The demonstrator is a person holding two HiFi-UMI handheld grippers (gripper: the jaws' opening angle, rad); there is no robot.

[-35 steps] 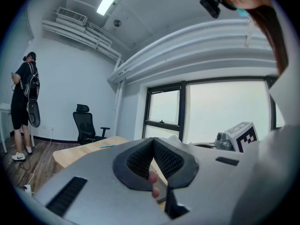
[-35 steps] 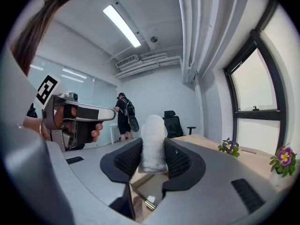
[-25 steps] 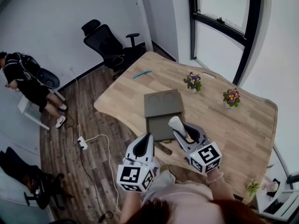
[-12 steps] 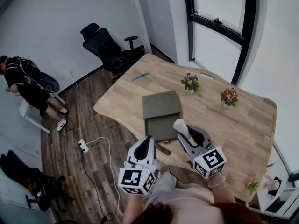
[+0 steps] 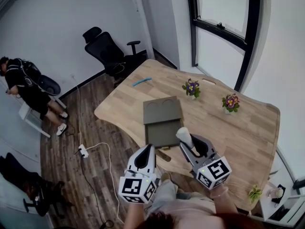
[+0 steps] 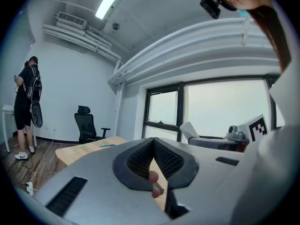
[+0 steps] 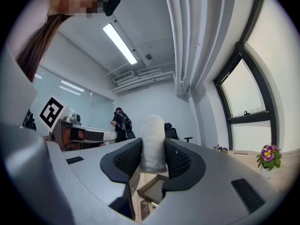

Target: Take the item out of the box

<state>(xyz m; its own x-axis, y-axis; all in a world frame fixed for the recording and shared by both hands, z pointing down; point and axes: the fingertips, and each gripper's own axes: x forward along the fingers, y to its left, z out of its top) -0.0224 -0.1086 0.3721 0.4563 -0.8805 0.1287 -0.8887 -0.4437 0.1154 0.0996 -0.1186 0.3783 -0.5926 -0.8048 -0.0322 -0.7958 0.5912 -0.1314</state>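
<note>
Head view, nearest first: the left gripper (image 5: 144,152) hangs at the near edge of the wooden tabletop (image 5: 248,128). Its fingers (image 6: 136,161) are closed tip to tip and clamp nothing. In the left gripper view something small and pinkish shows through the gap under the pads, too blurred to name.

Just to its right, the right gripper (image 5: 189,146) has its fingers pressed on a white item (image 5: 184,136) that looks wrapped in bubble film. The item stands upright between the pads, its rounded top sticking out past the fingertips. It is out of the box (image 5: 163,131), held above the box's near right corner. The right gripper view shows the box rim below the item and apart from it.

The grey-green box lies open on the tabletop. Its lid (image 5: 162,110) is folded back on the far side and has two half-round cutouts along its far edge.

Farther back on the tabletop stand two small flower pots (image 5: 191,88), well apart from the box, and a slim blue thing (image 5: 142,81) lies near the far left edge.

On the wood floor (image 5: 95,104) to the left lies a white power strip (image 5: 82,150) with its cable. Beyond the table a black office chair (image 5: 107,44) stands against the wall, a person (image 5: 24,82) in dark clothes stands at far left, and a dark-framed window (image 5: 224,27) fills the far right.
</note>
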